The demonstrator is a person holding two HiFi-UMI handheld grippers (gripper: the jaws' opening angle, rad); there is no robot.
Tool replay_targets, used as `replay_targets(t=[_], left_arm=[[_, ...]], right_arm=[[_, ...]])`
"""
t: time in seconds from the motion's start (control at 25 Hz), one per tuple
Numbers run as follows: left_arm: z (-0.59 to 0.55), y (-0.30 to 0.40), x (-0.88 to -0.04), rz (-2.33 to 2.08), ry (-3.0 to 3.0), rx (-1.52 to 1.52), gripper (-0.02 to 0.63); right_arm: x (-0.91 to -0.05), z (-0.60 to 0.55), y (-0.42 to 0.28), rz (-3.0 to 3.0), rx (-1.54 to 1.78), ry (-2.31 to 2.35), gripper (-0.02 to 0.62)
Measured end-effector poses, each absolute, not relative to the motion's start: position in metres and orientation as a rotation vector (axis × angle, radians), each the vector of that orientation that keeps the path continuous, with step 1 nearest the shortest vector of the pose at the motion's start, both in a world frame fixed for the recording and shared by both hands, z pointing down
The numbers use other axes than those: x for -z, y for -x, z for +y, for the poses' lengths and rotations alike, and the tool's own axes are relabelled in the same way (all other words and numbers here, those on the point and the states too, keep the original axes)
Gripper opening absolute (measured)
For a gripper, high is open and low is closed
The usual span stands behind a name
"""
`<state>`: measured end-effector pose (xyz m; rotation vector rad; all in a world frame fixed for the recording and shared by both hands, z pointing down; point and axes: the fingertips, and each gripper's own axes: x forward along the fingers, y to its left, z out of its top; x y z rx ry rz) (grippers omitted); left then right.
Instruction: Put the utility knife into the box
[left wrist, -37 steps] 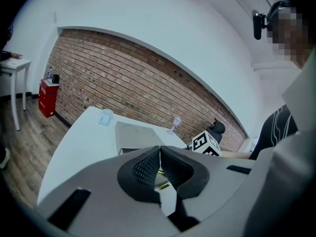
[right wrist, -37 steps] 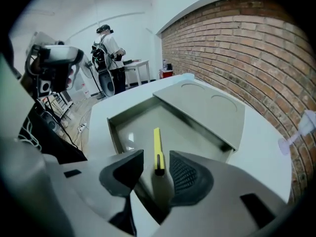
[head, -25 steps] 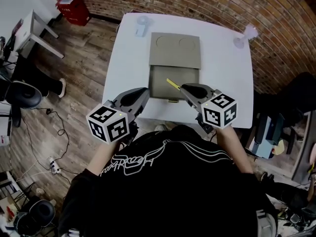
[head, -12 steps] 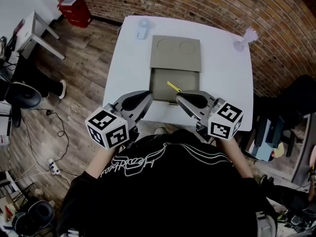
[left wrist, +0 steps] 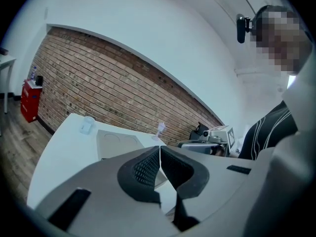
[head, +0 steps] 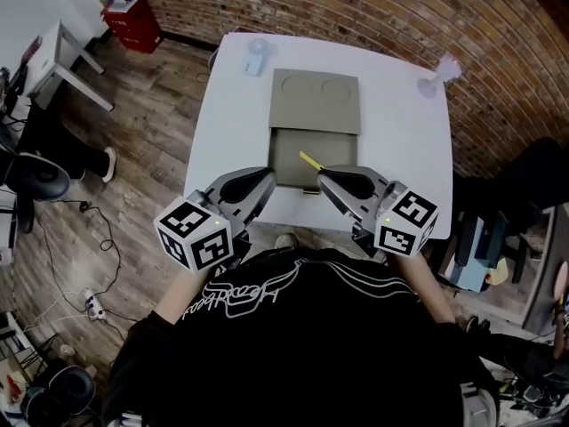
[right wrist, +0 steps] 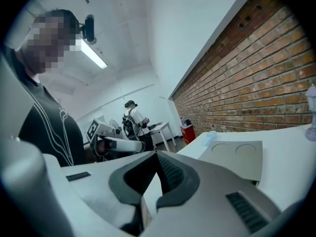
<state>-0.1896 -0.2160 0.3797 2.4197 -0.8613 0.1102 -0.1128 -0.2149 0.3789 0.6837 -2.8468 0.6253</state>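
An olive-grey box (head: 286,148) stands open in the middle of the white table (head: 400,149), its lid (head: 316,100) folded flat behind it. The yellow utility knife (head: 311,161) lies inside the box near its front right. My left gripper (head: 265,179) hovers at the box's front left corner, shut and empty. My right gripper (head: 324,176) hangs just in front of the knife, apart from it, also shut on nothing. The pads meet in the left gripper view (left wrist: 159,154) and in the right gripper view (right wrist: 157,166). The lid (right wrist: 237,157) shows beyond the right jaws.
A small clear cup (head: 257,53) stands at the table's back left and a pale lilac stand (head: 442,68) at its back right. A brick wall runs behind. A red bin (head: 132,14) and a desk are off to the left on the wooden floor.
The right gripper has drawn back from the knife toward the table's near edge and risen. The knife stays lying in the box. The left gripper has barely moved.
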Motion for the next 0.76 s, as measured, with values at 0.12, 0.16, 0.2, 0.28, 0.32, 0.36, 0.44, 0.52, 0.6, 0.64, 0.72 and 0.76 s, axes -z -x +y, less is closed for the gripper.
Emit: replay_targets(t=[0.12, 0.16, 0.2, 0.28, 0.32, 0.36, 0.44, 0.52, 0.6, 0.64, 0.72, 0.76], left_arm=[[-0.223, 0.19, -0.382, -0.861, -2.412, -0.122, 0.031], [-0.224, 0.189, -0.381, -0.859, -2.414, -0.12, 0.031], [-0.226, 0.188, -0.38, -0.855, -2.418, -0.117, 0.032], [-0.228, 0.186, -0.379, -0.846, -2.429, -0.116, 0.032], [-0.229, 0.184, -0.378, -0.841, -2.435, -0.118, 0.031], [-0.23, 0.183, -0.378, -0.836, -2.44, -0.122, 0.031], [-0.232, 0.18, -0.379, -0.829, -2.446, -0.127, 0.032], [-0.233, 0.179, -0.379, -0.827, -2.45, -0.128, 0.032], [-0.236, 0.177, -0.377, -0.826, -2.455, -0.126, 0.032], [-0.238, 0.177, -0.377, -0.826, -2.457, -0.126, 0.031], [-0.241, 0.176, -0.377, -0.827, -2.461, -0.127, 0.031], [-0.243, 0.176, -0.377, -0.828, -2.462, -0.127, 0.031]], right_arm=[[-0.379, -0.217, 0.111, -2.834, -0.616, -0.697, 0.002], [-0.378, -0.217, 0.11, -2.828, -0.61, -0.703, 0.002], [-0.378, -0.217, 0.107, -2.824, -0.604, -0.711, 0.002], [-0.376, -0.218, 0.103, -2.82, -0.598, -0.73, 0.002], [-0.376, -0.219, 0.101, -2.82, -0.595, -0.739, 0.002], [-0.376, -0.219, 0.099, -2.819, -0.592, -0.747, 0.002], [-0.378, -0.22, 0.097, -2.814, -0.591, -0.758, 0.002], [-0.38, -0.22, 0.096, -2.806, -0.595, -0.763, 0.002], [-0.381, -0.221, 0.095, -2.805, -0.597, -0.763, 0.002], [-0.38, -0.223, 0.094, -2.805, -0.596, -0.763, 0.002], [-0.38, -0.226, 0.094, -2.803, -0.59, -0.764, 0.002], [-0.38, -0.227, 0.093, -2.801, -0.588, -0.765, 0.002]])
